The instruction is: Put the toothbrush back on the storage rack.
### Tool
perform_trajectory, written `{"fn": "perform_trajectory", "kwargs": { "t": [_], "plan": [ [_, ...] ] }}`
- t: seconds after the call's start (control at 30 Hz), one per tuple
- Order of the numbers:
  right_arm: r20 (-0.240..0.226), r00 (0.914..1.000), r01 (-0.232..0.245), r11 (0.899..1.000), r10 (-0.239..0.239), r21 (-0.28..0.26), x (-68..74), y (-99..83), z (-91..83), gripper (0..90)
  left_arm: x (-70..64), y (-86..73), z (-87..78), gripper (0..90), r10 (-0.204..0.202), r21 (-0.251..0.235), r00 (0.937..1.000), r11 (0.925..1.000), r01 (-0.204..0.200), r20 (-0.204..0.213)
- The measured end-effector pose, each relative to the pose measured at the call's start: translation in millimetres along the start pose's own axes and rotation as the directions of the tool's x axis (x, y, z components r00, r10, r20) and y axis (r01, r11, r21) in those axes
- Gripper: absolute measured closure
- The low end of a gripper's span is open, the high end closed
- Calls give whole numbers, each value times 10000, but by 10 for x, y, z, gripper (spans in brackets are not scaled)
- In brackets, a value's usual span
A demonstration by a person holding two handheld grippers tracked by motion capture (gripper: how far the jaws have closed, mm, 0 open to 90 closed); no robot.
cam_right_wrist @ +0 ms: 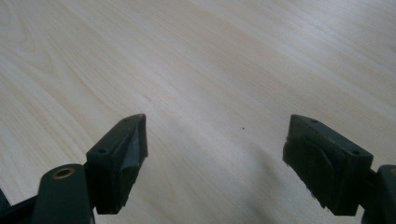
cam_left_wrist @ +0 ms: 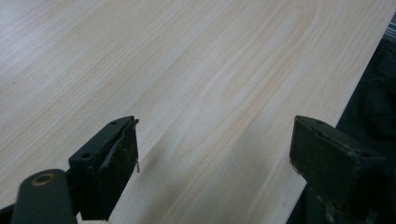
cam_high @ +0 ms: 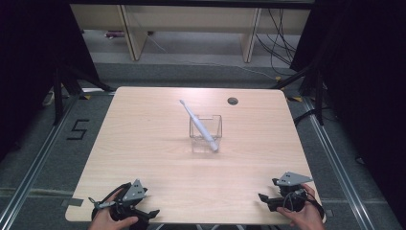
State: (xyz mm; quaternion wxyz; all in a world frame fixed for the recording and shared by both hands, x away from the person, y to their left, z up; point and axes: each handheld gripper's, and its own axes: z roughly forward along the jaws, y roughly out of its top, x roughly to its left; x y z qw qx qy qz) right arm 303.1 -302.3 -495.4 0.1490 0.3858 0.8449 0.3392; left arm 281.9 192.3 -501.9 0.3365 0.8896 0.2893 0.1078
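A clear square container stands near the middle of the wooden table. A white toothbrush leans in it, head up toward the far left. My left gripper rests at the table's near left corner in a person's hand, its jaws wide apart over bare wood, as the left gripper view confirms. My right gripper sits at the near right corner, held by the other hand. Its jaws stand wide open on bare wood, nothing between them, and the right gripper view shows the same.
A dark round cable hole lies at the table's far right. Beyond the far edge stand wooden shelf legs and loose cables. A "5" is taped on the floor to the left. Black stands flank the table.
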Motion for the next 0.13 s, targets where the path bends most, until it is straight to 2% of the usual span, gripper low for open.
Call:
{"fn": "perform_trajectory", "kwargs": {
  "t": [0.07, 0.13],
  "plan": [
    [-68, 9994, -330, 9992, 332, 228, 24, 0, -7, 218, -1, 0, 2, 148, -18, 9, 10000, 10000, 18, 6],
    [-61, 9998, -192, 9997, 193, 179, 14, 0, 3, 218, -2, 1, 3, 148, -21, 17, 10000, 10000, 21, 10]
  ]
}}
